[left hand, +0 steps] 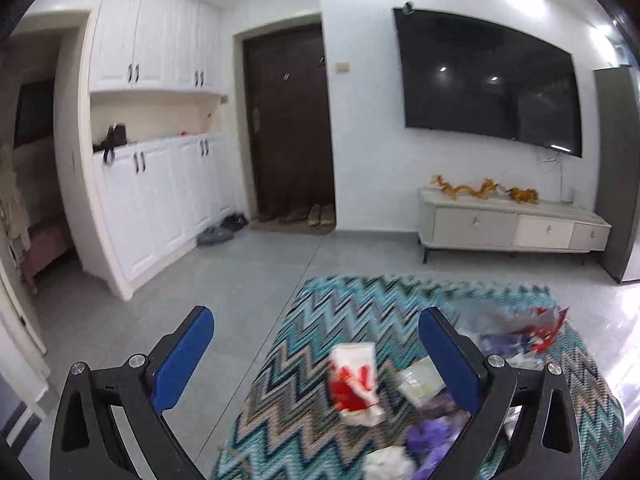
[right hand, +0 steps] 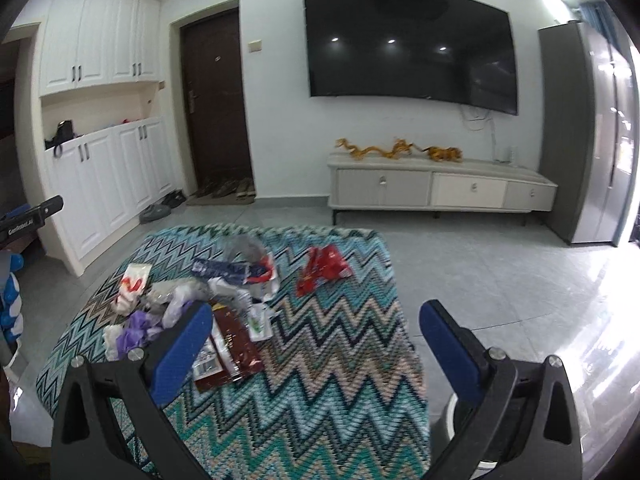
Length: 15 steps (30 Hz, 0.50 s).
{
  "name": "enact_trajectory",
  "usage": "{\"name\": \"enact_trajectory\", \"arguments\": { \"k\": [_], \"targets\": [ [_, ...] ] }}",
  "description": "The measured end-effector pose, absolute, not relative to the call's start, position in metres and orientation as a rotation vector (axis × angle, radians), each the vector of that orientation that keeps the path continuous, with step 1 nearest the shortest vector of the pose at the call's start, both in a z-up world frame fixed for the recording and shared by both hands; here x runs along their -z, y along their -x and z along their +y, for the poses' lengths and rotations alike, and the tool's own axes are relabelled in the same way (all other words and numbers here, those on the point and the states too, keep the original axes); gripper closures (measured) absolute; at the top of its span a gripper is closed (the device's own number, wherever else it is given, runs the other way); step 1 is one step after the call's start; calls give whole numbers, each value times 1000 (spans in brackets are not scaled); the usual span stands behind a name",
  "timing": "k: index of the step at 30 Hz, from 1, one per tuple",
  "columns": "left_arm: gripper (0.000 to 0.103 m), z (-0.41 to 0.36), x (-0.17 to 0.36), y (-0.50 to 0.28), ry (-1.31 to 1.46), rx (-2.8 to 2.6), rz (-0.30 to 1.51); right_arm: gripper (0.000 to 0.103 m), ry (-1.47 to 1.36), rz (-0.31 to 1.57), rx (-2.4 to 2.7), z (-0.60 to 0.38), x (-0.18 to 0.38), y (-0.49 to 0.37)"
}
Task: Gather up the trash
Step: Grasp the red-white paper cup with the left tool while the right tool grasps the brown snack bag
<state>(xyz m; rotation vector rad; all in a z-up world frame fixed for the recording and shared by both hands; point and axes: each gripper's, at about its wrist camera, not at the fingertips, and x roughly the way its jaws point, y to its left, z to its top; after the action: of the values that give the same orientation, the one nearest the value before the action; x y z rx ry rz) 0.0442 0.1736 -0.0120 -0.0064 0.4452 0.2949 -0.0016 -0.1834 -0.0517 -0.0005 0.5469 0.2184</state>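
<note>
Several pieces of trash lie scattered on the zigzag cloth point(right hand: 312, 380) that covers the low table, most of them bunched toward its left half. At the far left of the heap sits a white-and-red wrapper point(right hand: 132, 284), with purple crumpled plastic point(right hand: 140, 326) nearer and a little right of it. Right of those comes a dark brown packet point(right hand: 236, 344), its long axis running near-to-far, with a small white sachet point(right hand: 259, 322) just beside it on the right. Alone, farther off and to the right, lies a red wrapper point(right hand: 322, 272), well apart from the heap.

The left gripper point(left hand: 316, 354) has its fingers spread wide and holds nothing; in its view the white-and-red wrapper point(left hand: 356, 380) lies straight ahead between the fingers, slightly nearer the right one, though motion blur hides how close it is. The right gripper point(right hand: 316, 348) is likewise spread wide and empty; its left finger overlaps the near edge of the heap, so the brown packet lies ahead and left of its centre line. By my judgement, the left gripper is the better lined up for a first grab, needing mainly to go forward and down.
</note>
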Motion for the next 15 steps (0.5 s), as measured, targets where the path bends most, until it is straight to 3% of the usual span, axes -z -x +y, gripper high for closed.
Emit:
{"name": "enact_trajectory", "arguments": {
  "k": [5,10,15],
  "targets": [
    [3,209,54,-66,92,-223,631,0,25,680,-422,-138,88,-37],
    [5,196,102,-108,134,-129,790,0,17,821,-538,-112,127,-66],
    [24,185,143,-158,173,-81,926,0,0,922,-578,-102,157,-89]
  ]
}}
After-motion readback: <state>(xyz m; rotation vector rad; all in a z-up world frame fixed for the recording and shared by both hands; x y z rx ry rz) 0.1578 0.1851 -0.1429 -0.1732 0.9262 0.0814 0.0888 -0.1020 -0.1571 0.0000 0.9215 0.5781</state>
